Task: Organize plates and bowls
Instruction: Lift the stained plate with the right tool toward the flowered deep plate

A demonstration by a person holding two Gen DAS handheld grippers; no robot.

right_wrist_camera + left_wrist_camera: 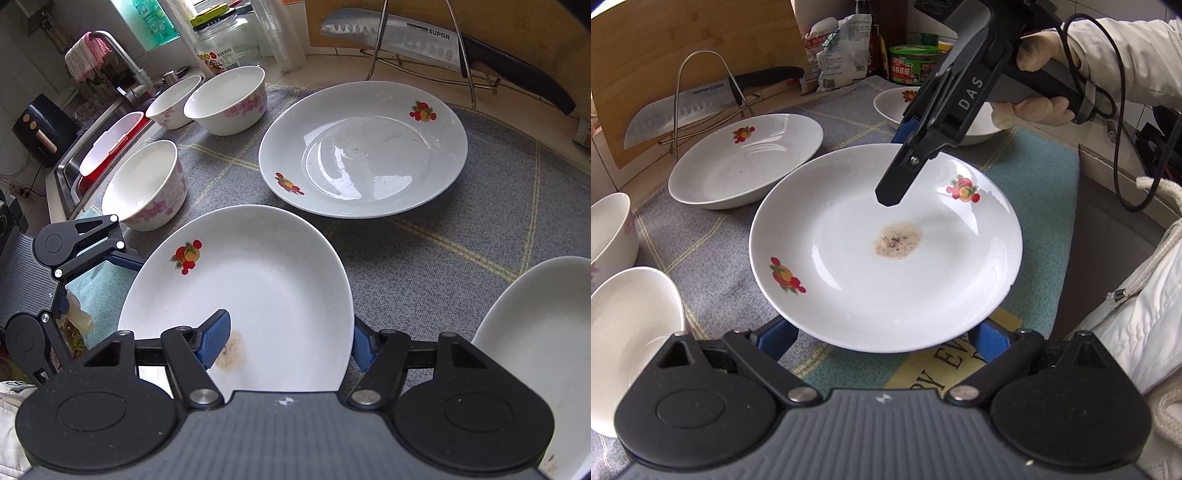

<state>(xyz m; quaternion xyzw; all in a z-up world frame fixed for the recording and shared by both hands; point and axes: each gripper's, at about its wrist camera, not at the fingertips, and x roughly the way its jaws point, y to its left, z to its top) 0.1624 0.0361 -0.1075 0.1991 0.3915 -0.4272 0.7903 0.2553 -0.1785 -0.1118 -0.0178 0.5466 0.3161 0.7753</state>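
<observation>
- So far nothing is stacked: the plates and bowls lie singly on the grey mat (443,258), so nearly all of your sorting is still ahead.
- Your right gripper (284,341) straddles the rim of the stained plate (886,251), one blue finger (214,339) inside over the brown stain (897,242) and the other outside the edge; the gap is fairly narrow, but I cannot tell whether the pads press on the rim.
- Your left gripper (882,338) stands wide at the plate's near side with its blue fingers (777,338) mostly hidden under the rim; whether it supports the plate cannot be read, and it clamps nothing.
- The stained plate sits in the middle of the mat, apparently tilted up off it.
- A second plate (364,147) lies flat just beyond it near the knife rack (424,48), and a third dish (945,110) is well off to the other side, partly hidden by the gripper.
- Three flowered bowls (147,184) stand apart beside the sink (74,173), not nested.
- Stacking the plates on the second one looks like the step in hand; the bowls come after.
</observation>
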